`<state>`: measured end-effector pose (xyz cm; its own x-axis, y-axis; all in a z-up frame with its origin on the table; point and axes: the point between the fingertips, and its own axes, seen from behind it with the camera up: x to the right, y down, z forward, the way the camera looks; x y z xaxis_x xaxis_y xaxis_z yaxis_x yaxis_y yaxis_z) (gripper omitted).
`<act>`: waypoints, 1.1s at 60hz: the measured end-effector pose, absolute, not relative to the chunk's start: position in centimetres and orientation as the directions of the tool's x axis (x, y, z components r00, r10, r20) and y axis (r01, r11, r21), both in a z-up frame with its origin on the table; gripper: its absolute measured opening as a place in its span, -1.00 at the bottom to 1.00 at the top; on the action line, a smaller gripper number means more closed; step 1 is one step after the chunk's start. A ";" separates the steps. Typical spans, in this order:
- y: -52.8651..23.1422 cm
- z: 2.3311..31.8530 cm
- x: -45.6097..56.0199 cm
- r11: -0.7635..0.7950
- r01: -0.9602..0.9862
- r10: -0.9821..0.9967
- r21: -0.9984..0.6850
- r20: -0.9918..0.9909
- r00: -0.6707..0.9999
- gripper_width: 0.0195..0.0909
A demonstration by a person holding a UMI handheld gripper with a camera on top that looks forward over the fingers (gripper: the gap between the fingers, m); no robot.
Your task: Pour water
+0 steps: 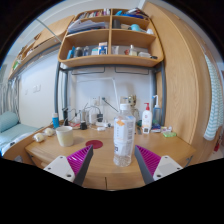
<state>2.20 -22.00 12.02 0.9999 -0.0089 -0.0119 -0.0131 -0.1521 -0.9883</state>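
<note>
A clear plastic water bottle (124,135) with a white label and white cap stands upright on the wooden desk (100,170). It is just ahead of my gripper (108,163), a little nearer the right finger. My fingers (148,162) with their magenta pads are spread wide and hold nothing; the bottle stands free with gaps on both sides. A pale cup (64,135) sits on the desk to the left, beyond the left finger. A dark red round coaster (95,145) lies between the cup and the bottle.
A white pump bottle with a red label (147,119) and a small green item (167,131) stand at the back right. Clutter lines the desk's rear edge under a wooden shelf (108,60) full of things. Small round objects (42,134) lie at the far left.
</note>
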 end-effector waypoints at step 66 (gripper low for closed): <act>-9.5 12.1 7.5 0.004 0.019 0.001 -1.000 0.019 1.000 -0.54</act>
<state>7.53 -9.48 12.07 0.9998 0.0014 0.0194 0.0194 0.0039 -0.9998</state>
